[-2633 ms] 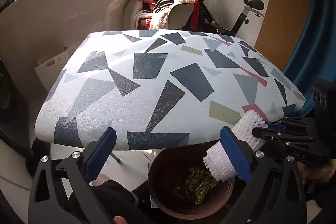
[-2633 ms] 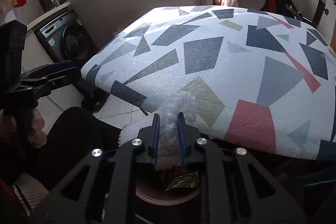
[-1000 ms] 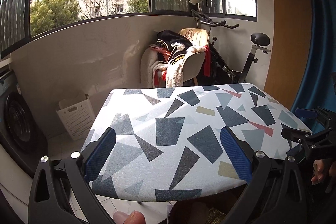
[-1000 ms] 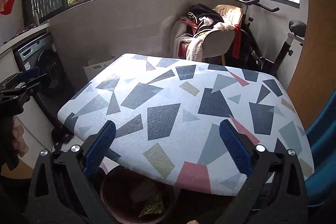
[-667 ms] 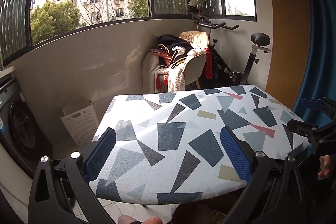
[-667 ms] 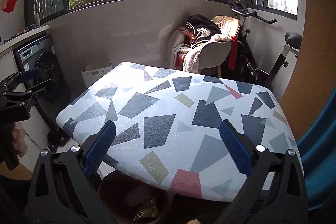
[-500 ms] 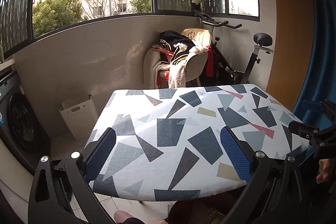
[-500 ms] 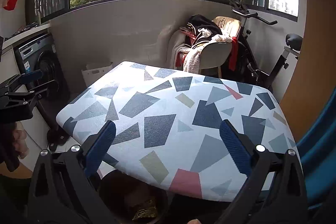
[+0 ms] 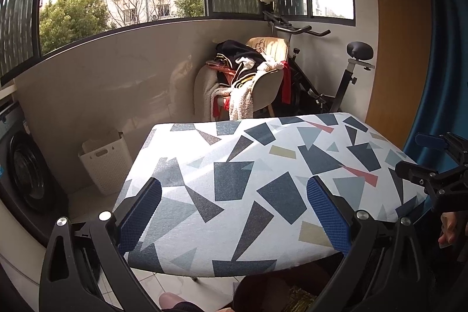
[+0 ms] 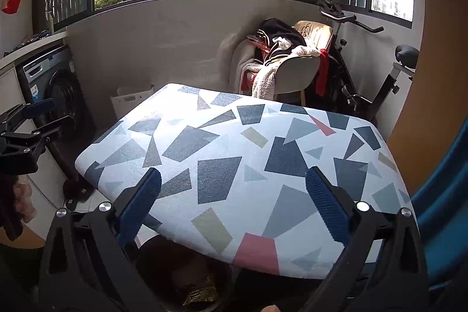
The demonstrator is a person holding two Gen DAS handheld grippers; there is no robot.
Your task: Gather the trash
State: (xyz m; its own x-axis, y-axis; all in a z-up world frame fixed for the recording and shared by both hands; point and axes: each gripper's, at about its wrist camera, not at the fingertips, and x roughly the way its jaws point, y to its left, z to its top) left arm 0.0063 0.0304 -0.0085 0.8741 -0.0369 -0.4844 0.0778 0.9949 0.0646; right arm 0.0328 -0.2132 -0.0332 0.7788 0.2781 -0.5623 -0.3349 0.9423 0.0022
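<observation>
Across the middle of both views lies the counter (image 9: 234, 165), a wide padded top in white cloth printed with grey, navy, olive and red shards, and nothing rests on it that you could pick up. Behind it stand a chair heaped with clothes (image 9: 248, 84) and an exercise bike (image 9: 330, 78); a washing machine (image 10: 55, 95) sits off to your left, with a white basket (image 9: 105, 163) by the wall.

Below the counter's near edge is the brown bin (image 10: 181, 279), and the trash sits inside it: a crumpled gold wrapper (image 10: 200, 296) at the bottom. By my reading the collecting is done, or nearly so.

Your left gripper (image 9: 234, 212) hangs over the near edge with its blue pads spread wide and nothing between them. Your right gripper (image 10: 232, 209) is the same, spread and empty (each also shows at the margin of the other's view).

What could go wrong: if you lower either gripper without looking, a finger could catch the counter's overhanging edge or knock the bin's rim and tip it, since the bin stands partly under the counter. Any scrap lying on the floor would be missed, too.

Much is hidden. The counter covers the far part of the bin, and the gripper bodies block the rest, so you cannot tell what else it holds. The floor nearest you is cut off.
</observation>
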